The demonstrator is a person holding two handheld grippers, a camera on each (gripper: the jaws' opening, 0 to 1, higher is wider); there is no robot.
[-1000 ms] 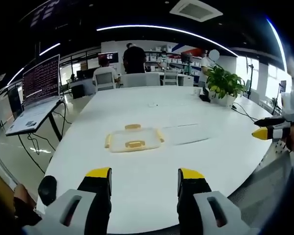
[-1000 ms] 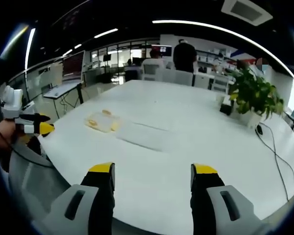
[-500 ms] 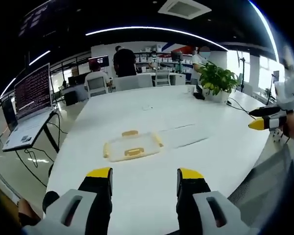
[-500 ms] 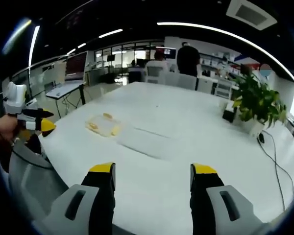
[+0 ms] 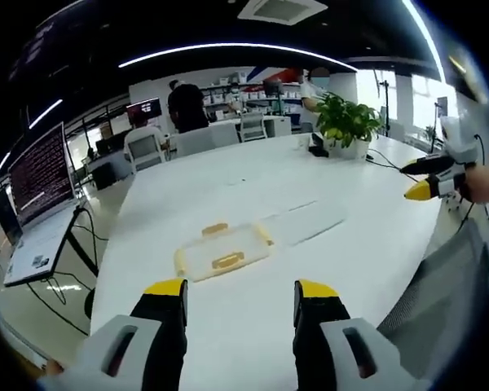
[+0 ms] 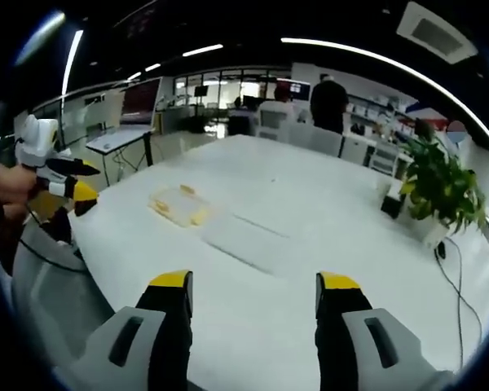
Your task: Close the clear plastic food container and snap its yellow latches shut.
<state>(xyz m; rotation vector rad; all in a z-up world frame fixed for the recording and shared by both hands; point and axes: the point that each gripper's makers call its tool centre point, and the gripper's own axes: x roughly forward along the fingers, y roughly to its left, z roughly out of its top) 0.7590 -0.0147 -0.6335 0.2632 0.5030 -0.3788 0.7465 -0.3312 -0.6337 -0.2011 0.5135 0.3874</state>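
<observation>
A clear plastic food container (image 5: pixel 222 252) with yellow latches lies flat on the white table (image 5: pixel 253 191), straight ahead of my left gripper (image 5: pixel 238 295), which is open and empty some way short of it. In the right gripper view the container (image 6: pixel 178 205) sits far off to the left on the table. My right gripper (image 6: pixel 253 287) is open with nothing between its jaws. The right gripper (image 5: pixel 424 182) enters the left gripper view at the far right, and the left gripper (image 6: pixel 69 186) enters the right gripper view at the far left, held by a hand.
A clear flat sheet (image 5: pixel 303 223) lies right of the container. A potted plant (image 5: pixel 341 124) stands at the table's far right. A laptop (image 5: pixel 39 181) sits on a stand to the left. Chairs and people are at the far end (image 5: pixel 183 106). A mesh chair back (image 5: pixel 448 285) is near right.
Both cameras have shifted and tilted slightly with the hands; the container sits a little lower and closer in the left gripper view. Both grippers stay open, and the container has not moved.
</observation>
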